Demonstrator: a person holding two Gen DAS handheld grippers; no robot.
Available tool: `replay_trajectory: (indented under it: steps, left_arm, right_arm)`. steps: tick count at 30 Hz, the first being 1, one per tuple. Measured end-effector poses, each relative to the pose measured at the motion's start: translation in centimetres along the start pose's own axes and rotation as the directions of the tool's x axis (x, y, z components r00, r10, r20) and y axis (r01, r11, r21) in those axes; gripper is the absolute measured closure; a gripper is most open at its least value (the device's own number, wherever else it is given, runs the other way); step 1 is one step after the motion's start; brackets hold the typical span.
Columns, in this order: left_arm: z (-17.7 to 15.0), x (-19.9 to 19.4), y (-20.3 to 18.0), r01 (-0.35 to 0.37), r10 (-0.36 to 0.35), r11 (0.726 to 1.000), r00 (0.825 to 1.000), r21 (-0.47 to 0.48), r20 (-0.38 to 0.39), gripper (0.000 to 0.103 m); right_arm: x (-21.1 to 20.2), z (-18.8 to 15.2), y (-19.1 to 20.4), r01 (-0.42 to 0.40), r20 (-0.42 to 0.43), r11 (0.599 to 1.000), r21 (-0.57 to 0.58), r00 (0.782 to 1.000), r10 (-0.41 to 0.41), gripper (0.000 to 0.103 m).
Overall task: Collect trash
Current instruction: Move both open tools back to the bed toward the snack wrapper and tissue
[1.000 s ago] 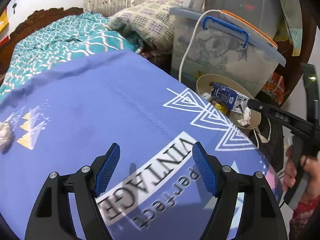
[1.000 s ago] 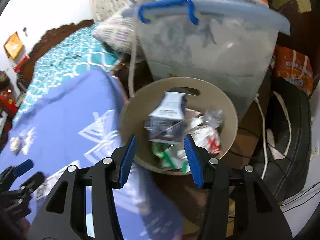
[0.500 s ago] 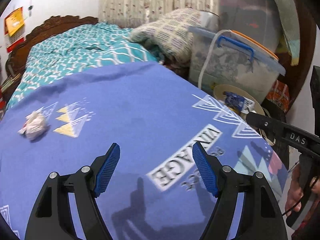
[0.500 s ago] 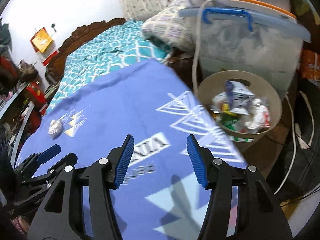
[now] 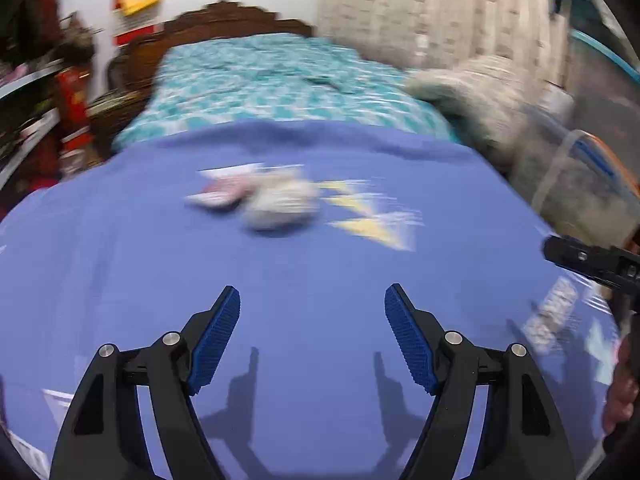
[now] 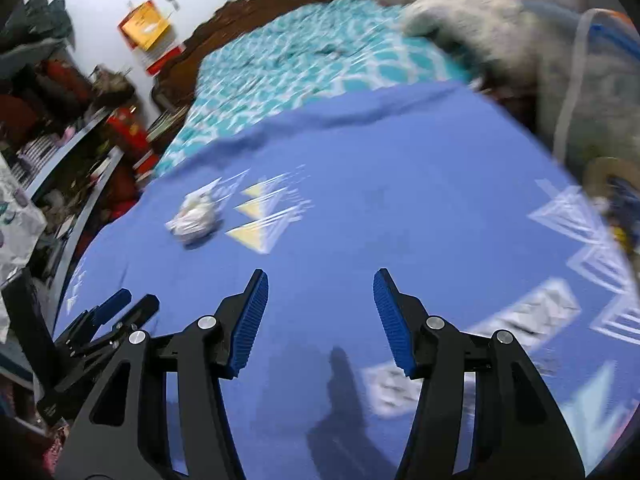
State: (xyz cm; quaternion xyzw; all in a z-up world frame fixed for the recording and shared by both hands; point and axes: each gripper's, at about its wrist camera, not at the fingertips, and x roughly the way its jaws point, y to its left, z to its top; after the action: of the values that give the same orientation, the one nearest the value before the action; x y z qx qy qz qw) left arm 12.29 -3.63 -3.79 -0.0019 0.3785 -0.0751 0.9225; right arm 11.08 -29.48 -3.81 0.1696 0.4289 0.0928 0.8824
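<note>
A crumpled white paper ball (image 5: 280,206) lies on the blue printed sheet (image 5: 320,264), with a blurred pink-and-white wrapper (image 5: 218,194) just left of it. The ball also shows in the right wrist view (image 6: 196,216), far left on the sheet. My left gripper (image 5: 312,336) is open and empty, above the sheet, short of the ball. My right gripper (image 6: 318,316) is open and empty, to the right of the ball. The beige trash bin (image 6: 612,184) with packets in it sits at the right edge, off the bed.
A teal patterned bedspread (image 5: 272,80) and a wooden headboard (image 5: 224,20) lie beyond the sheet. A checked pillow (image 5: 480,92) and a clear storage box (image 5: 580,184) stand at the right. Cluttered shelves (image 6: 60,128) line the left side.
Both grippers have swung left from the trash bin toward the middle of the bed. The paper ball has come from the far left into the centre of the left wrist view.
</note>
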Motion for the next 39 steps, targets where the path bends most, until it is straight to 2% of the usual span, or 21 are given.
replay_trajectory:
  steps: [3,7,9,13,15,19,20,21,23,24,25,29,30,33,36,38,39]
  left_arm:
    - [0.6,0.8,6.2,-0.081,0.077,0.990,0.997,-0.120,-0.031,0.032]
    - [1.1,0.7,11.7,-0.115,0.108,0.954,0.993,-0.278,-0.040,0.033]
    - [1.0,1.0,13.3,-0.109,0.095,0.938,0.994,-0.328,-0.058,0.033]
    - [0.7,1.0,13.4,-0.094,0.074,0.931,0.995,-0.353,-0.069,0.033]
    - [0.8,1.0,12.8,-0.098,0.081,0.937,0.995,-0.334,-0.065,0.033]
    - [0.8,1.1,12.3,-0.109,0.095,0.945,0.994,-0.307,-0.059,0.033]
    - [0.9,1.2,12.4,-0.109,0.095,0.945,0.994,-0.309,-0.058,0.033]
    - [0.9,1.3,12.6,-0.106,0.091,0.943,0.994,-0.315,-0.060,0.033]
    - [0.8,1.3,12.9,-0.103,0.087,0.939,0.994,-0.329,-0.064,0.033]
    - [0.8,1.2,13.0,-0.102,0.085,0.936,0.994,-0.336,-0.065,0.033]
    - [0.9,1.3,13.1,-0.101,0.084,0.935,0.994,-0.341,-0.065,0.033]
    - [1.1,1.0,13.7,-0.054,0.043,0.926,0.998,-0.374,-0.038,0.033]
    - [1.0,0.8,14.1,-0.018,0.012,0.917,1.000,-0.399,-0.020,0.031]
    - [1.0,0.4,14.8,0.018,-0.019,0.898,1.000,-0.439,0.003,0.032]
    - [1.0,0.0,14.8,0.045,-0.040,0.896,0.999,-0.443,0.020,0.032]
    - [1.2,0.0,14.2,0.099,-0.096,0.898,0.995,-0.430,0.028,0.032]
    - [1.3,0.2,13.8,0.149,-0.151,0.896,0.988,-0.418,0.029,0.031]
  right_arm:
    - [4.0,0.8,3.1,-0.040,-0.057,0.998,-0.041,0.998,0.037,0.046]
    - [8.6,3.0,7.5,-0.125,-0.105,0.989,-0.076,0.988,0.116,0.046]
    - [10.7,4.4,9.2,-0.165,-0.127,0.983,-0.080,0.980,0.154,0.045]
    - [15.3,7.4,12.1,-0.175,-0.150,0.979,-0.101,0.976,0.159,0.044]
    - [18.0,9.1,13.4,-0.174,-0.164,0.979,-0.108,0.974,0.155,0.035]
    - [23.2,11.0,14.4,-0.124,-0.193,0.985,-0.117,0.976,0.100,0.034]
    - [24.3,11.1,14.5,-0.110,-0.203,0.986,-0.124,0.976,0.083,0.036]
    - [25.1,11.2,14.8,-0.109,-0.218,0.985,-0.130,0.973,0.079,0.051]
    - [26.3,10.7,15.8,-0.140,-0.263,0.977,-0.164,0.960,0.093,0.067]
    - [26.2,10.3,16.4,-0.131,-0.258,0.969,-0.211,0.963,0.074,0.072]
    - [25.9,9.8,17.1,-0.134,-0.256,0.957,-0.257,0.964,0.066,0.082]
    - [23.8,7.3,17.1,-0.200,-0.308,0.934,-0.296,0.945,0.105,0.087]
    - [22.9,6.5,16.9,-0.212,-0.310,0.927,-0.311,0.944,0.112,0.087]
    - [19.3,3.7,16.2,-0.277,-0.337,0.914,-0.298,0.926,0.170,0.088]
    - [15.1,-0.3,15.4,-0.333,-0.355,0.893,-0.301,0.909,0.219,0.088]
    - [12.4,-2.5,14.3,-0.358,-0.351,0.887,-0.293,0.903,0.249,0.088]
    - [11.0,-3.4,13.6,-0.364,-0.343,0.888,-0.280,0.902,0.262,0.088]
